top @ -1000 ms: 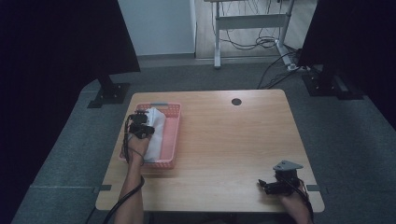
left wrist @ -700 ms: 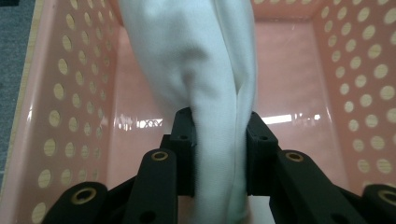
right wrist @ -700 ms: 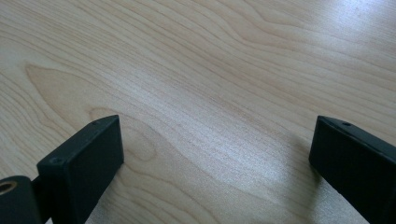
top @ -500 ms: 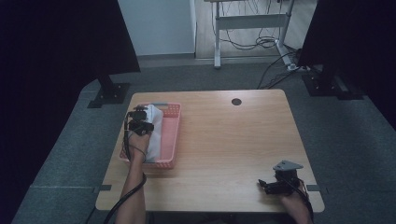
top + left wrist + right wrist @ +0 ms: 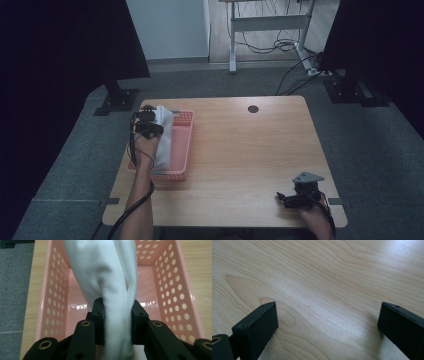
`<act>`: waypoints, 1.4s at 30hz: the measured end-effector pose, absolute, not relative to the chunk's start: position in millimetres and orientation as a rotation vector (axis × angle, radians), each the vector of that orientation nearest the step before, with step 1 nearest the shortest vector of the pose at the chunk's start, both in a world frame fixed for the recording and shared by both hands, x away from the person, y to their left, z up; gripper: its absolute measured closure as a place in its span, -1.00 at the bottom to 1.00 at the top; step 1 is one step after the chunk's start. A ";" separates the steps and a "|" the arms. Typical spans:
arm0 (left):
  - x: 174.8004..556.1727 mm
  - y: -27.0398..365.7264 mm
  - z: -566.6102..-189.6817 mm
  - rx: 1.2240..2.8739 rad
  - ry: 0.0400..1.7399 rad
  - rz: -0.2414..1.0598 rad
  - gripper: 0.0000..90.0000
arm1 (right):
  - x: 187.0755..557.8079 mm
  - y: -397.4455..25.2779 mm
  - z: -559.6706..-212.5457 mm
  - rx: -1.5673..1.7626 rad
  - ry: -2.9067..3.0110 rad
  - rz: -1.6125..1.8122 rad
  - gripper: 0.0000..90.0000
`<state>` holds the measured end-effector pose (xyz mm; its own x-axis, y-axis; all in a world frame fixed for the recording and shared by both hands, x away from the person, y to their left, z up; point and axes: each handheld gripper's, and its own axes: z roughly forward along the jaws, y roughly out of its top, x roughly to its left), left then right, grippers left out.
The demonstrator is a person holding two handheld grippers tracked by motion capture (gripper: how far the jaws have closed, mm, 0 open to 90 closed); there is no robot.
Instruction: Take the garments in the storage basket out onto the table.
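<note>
**High view to gripper views: white cloth held over pink basket**

High view: the left gripper (image 5: 148, 122) sits at about 9 o'clock on the wooden table (image 5: 250, 150), over the far end of the pink basket (image 5: 181, 150). A white cloth (image 5: 162, 135) hangs from it, trailing down into the basket toward the person's side. The right gripper (image 5: 287, 198) rests at about 5 o'clock near the table's near edge, well apart from the basket. A dark round grommet (image 5: 253, 108) lies at 12 o'clock.

Left gripper view: the jaws of the left gripper (image 5: 117, 315) are closed to a narrow gap on a bunched fold of the white cloth (image 5: 105, 277), which runs up between them toward 12 o'clock. The perforated walls of the pink basket (image 5: 172, 285) stand to either side; the basket floor is bare at 10 o'clock.

Right gripper view: the right gripper (image 5: 327, 322) stands wide open and empty, with bare table (image 5: 324, 277) between its jaws.

Assessment: the step in hand appears to be handling the cloth at the basket, whether lifting out or setting in cannot be told. Advice: keep the pinch firm on the fold, move along the basket's long axis, hold the cloth clear of the rim so it does not snag or drag the basket. The right gripper could steady the basket wall if it shifts.
</note>
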<state>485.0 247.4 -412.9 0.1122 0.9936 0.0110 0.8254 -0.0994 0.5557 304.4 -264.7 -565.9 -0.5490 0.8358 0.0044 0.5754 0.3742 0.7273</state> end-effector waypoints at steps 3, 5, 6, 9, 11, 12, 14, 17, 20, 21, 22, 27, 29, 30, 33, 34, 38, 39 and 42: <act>484.8 246.3 -406.3 1.997 1.775 0.544 0.55 | 304.4 -264.7 -565.9 1.231 2.274 0.985 -0.94; 484.1 245.3 -402.3 2.002 1.775 0.543 0.55 | 304.4 -264.6 -565.9 1.231 2.274 0.985 -0.94; 483.7 244.4 -400.3 2.001 1.776 0.540 0.55 | 304.4 -264.6 -565.9 1.232 2.274 0.985 -0.94; 483.2 241.2 -393.5 2.012 1.775 0.537 0.55 | 304.4 -264.7 -565.9 1.230 2.274 0.985 -0.94; 482.7 238.8 -388.5 2.012 1.772 0.537 0.55 | 304.4 -264.7 -565.9 1.230 2.274 0.985 -0.94; 482.4 237.7 -385.9 2.013 1.773 0.535 0.55 | 304.4 -264.7 -565.9 1.230 2.274 0.985 -0.94; 481.9 234.6 -381.4 2.019 1.776 0.533 0.55 | 304.4 -264.7 -565.9 1.230 2.274 0.985 -0.94; 481.0 229.6 -375.1 2.021 1.780 0.532 0.55 | 304.4 -264.7 -565.9 1.230 2.274 0.985 -0.94; 479.4 223.6 -369.0 2.017 1.772 0.525 0.55 | 304.4 -264.7 -566.0 1.229 2.274 0.985 -0.94; 478.7 221.4 -366.9 2.014 1.772 0.524 0.55 | 304.4 -264.7 -565.9 1.229 2.274 0.986 -0.94; 478.3 219.2 -365.1 2.013 1.768 0.522 0.55 | 304.4 -264.7 -565.9 1.229 2.274 0.985 -0.94; 475.3 208.6 -355.9 2.007 1.762 0.522 0.55 | 304.4 -264.6 -566.0 1.229 2.274 0.987 -0.94; 474.3 205.0 -353.6 2.007 1.761 0.517 0.55 | 304.4 -264.6 -566.0 1.228 2.274 0.987 -0.95; 474.1 203.2 -352.9 2.008 1.759 0.514 0.55 | 304.4 -264.6 -566.0 1.228 2.274 0.988 -0.95; 473.9 197.6 -352.0 2.001 1.758 0.508 0.54 | 304.3 -264.4 -566.1 1.223 2.278 0.989 -0.95; 474.0 195.9 -351.8 2.002 1.759 0.505 0.55 | 304.3 -264.4 -566.1 1.222 2.278 0.991 -0.95; 474.2 187.9 -350.4 2.007 1.753 0.507 0.54 | 304.3 -264.3 -566.1 1.220 2.280 0.992 -0.95; 474.1 185.9 -349.7 2.010 1.750 0.511 0.54 | 304.2 -264.3 -566.1 1.220 2.281 0.992 -0.95; 473.7 180.0 -347.0 2.012 1.742 0.516 0.55 | 304.2 -264.2 -566.1 1.219 2.282 0.992 -0.95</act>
<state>473.7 180.0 -347.0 0.1424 0.9898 0.0014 0.8308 -0.1203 0.5433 304.2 -264.2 -566.1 -0.5581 0.8297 0.0059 0.5702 0.3783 0.7293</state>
